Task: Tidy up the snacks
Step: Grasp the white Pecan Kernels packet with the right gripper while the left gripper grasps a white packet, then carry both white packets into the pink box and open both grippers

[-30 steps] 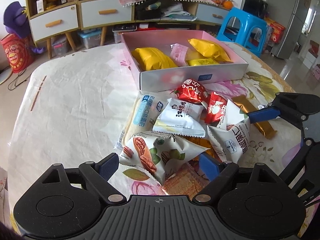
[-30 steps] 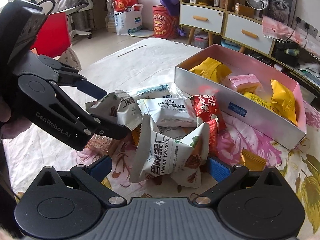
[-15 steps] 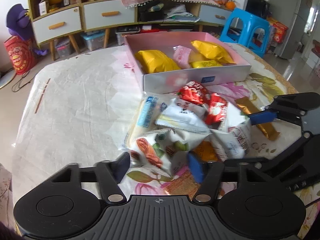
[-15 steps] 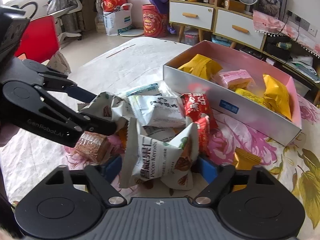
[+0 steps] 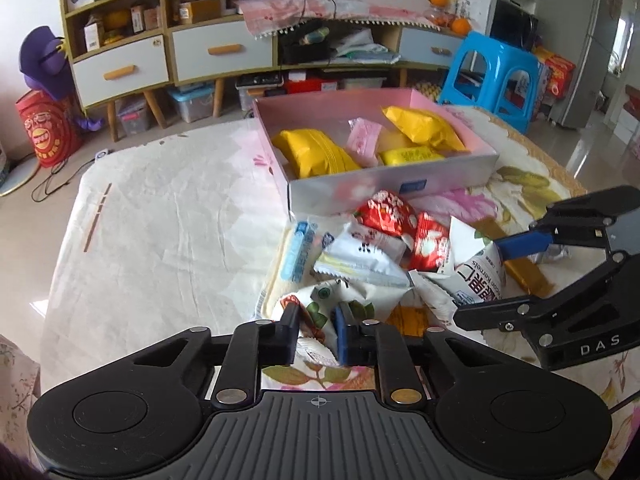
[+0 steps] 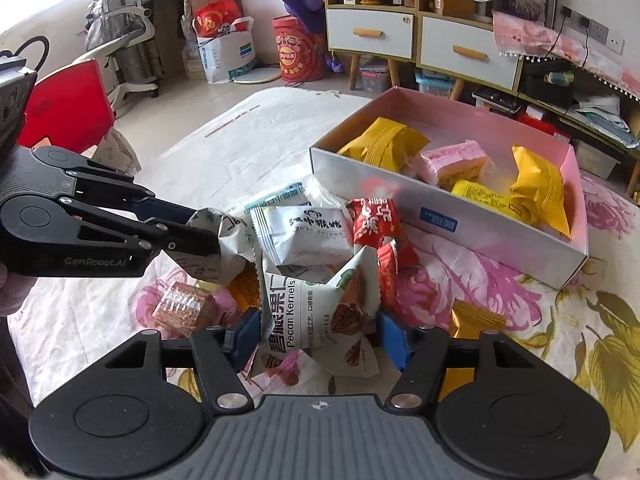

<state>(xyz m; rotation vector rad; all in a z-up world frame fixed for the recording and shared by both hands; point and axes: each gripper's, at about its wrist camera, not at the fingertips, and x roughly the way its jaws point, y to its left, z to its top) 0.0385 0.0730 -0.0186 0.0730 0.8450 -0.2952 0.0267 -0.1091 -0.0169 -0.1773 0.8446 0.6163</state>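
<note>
A heap of snack packets lies on the flowered tablecloth in front of a pink box (image 5: 384, 186) that holds yellow and pink packs. My left gripper (image 5: 316, 320) has its jaws closing, and the pads pinch a crumpled white nut packet (image 5: 320, 298) at the heap's near edge. In the right wrist view that gripper (image 6: 212, 236) reaches in from the left. My right gripper (image 6: 320, 336) has its jaws closing on a white Pecan Kernels packet (image 6: 316, 304), a pad against each side. Red packets (image 6: 374, 220) and a white packet (image 6: 304, 234) lie between the grippers and the box (image 6: 440, 216).
A brown wafer block (image 6: 182, 308) and a gold packet (image 6: 478, 316) lie on the cloth beside the heap. The tablecloth (image 5: 168, 232) stretches bare to the left. Cabinets with drawers (image 5: 120, 72) and a blue stool (image 5: 496, 76) stand beyond the table.
Both grippers' jaws have drawn together: the left from wide around the nut packet to a narrow pinch on it, the right onto the pecan packet. Neither hand has moved much.
</note>
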